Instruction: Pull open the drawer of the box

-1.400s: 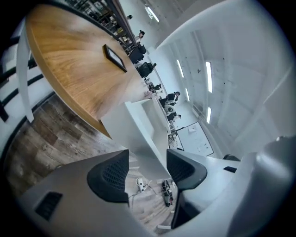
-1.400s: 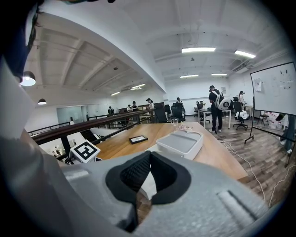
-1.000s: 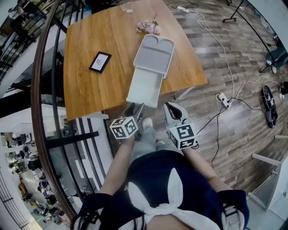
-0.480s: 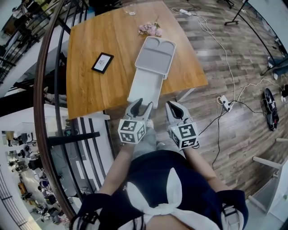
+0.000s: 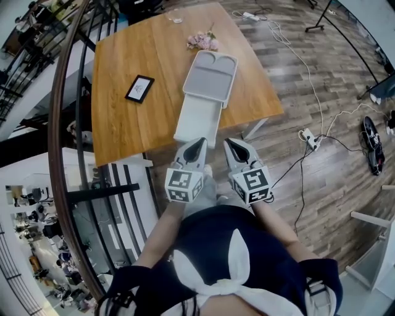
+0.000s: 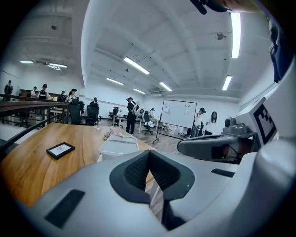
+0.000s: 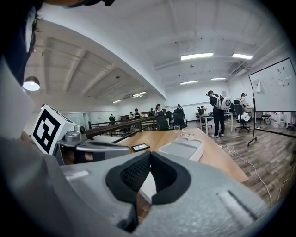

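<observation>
The grey box (image 5: 211,75) lies on the wooden table (image 5: 129,123). Its long white drawer (image 5: 199,121) is pulled out toward me and reaches past the table's near edge. My left gripper (image 5: 197,144) hangs just short of the drawer's front end, jaws shut with nothing between them. Beside it on the right, my right gripper (image 5: 229,144) is also shut and empty. In the left gripper view the closed left gripper (image 6: 149,156) points at the box (image 6: 118,144). In the right gripper view the right gripper (image 7: 150,158) points at the box (image 7: 182,149), with the drawer (image 7: 147,185) below it.
A black picture frame (image 5: 138,88), pink flowers (image 5: 203,41) and a glass (image 5: 176,17) are on the table. A curved railing (image 5: 65,123) runs along the left. Cables and a power strip (image 5: 307,137) lie on the wood floor at the right. People stand far off in the room.
The left gripper's jaws have gone from open to shut. It has moved right and forward, up to the drawer's front end. The right gripper has hardly moved.
</observation>
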`<state>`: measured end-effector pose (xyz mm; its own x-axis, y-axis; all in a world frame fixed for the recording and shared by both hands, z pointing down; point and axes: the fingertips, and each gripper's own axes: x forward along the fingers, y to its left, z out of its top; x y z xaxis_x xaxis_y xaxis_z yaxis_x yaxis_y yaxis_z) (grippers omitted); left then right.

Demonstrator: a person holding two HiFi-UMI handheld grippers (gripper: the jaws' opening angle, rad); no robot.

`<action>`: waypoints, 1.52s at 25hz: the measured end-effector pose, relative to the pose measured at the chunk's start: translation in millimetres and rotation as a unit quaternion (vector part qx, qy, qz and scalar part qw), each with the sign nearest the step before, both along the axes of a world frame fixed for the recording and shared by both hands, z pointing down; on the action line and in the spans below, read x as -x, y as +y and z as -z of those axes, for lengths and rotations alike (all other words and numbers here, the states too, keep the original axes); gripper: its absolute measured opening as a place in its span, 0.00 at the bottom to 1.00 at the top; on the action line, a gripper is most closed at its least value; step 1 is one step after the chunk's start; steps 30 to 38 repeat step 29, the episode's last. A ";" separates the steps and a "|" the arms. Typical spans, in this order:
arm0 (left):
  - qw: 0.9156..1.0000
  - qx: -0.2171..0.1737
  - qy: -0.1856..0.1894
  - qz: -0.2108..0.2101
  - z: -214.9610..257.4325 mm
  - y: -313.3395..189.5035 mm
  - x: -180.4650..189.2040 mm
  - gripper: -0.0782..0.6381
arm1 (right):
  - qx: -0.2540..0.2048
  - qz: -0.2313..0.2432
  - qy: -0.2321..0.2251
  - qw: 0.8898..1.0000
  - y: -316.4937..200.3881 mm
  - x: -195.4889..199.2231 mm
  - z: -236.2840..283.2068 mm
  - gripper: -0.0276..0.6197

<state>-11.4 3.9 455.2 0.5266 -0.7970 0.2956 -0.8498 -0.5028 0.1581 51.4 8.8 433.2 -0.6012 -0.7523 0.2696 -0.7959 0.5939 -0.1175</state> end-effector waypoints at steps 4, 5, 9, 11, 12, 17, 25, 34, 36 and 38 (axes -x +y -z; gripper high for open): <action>1.000 -0.008 -0.002 -0.009 6.2 4.6 -7.5 0.13 | 0.000 0.002 -0.004 1.000 3.1 0.9 2.7 0.04; 1.000 -0.010 -0.004 -0.010 7.4 5.6 -7.9 0.13 | 0.000 0.003 -0.005 1.000 4.0 1.6 3.0 0.04; 1.000 -0.012 -0.007 -0.014 9.8 9.2 -6.8 0.13 | -0.001 0.004 -0.002 1.000 7.8 5.8 2.9 0.04; 1.000 -0.011 -0.004 -0.014 9.7 11.5 -6.1 0.13 | -0.002 0.005 -0.002 1.000 10.4 7.1 2.6 0.04; 1.000 -0.010 -0.003 -0.014 9.5 12.4 -5.9 0.13 | -0.003 0.005 -0.002 1.000 11.6 7.4 2.7 0.04; 1.000 0.001 0.013 -0.014 8.7 15.0 -8.0 0.13 | -0.003 0.005 -0.004 1.000 13.9 4.0 2.8 0.04; 1.000 0.006 0.018 -0.017 4.3 17.9 -10.2 0.13 | 0.001 0.003 -0.003 1.000 16.8 1.7 -2.3 0.04; 1.000 0.010 0.021 -0.017 3.7 19.7 -8.5 0.13 | 0.001 0.000 -0.002 1.000 16.6 2.1 -1.5 0.04; 1.000 0.010 0.021 -0.017 3.7 19.7 -8.5 0.13 | 0.001 0.000 -0.002 1.000 16.6 2.1 -1.5 0.04; 1.000 0.010 0.021 -0.017 3.7 19.7 -8.5 0.13 | 0.001 0.000 -0.002 1.000 16.6 2.1 -1.5 0.04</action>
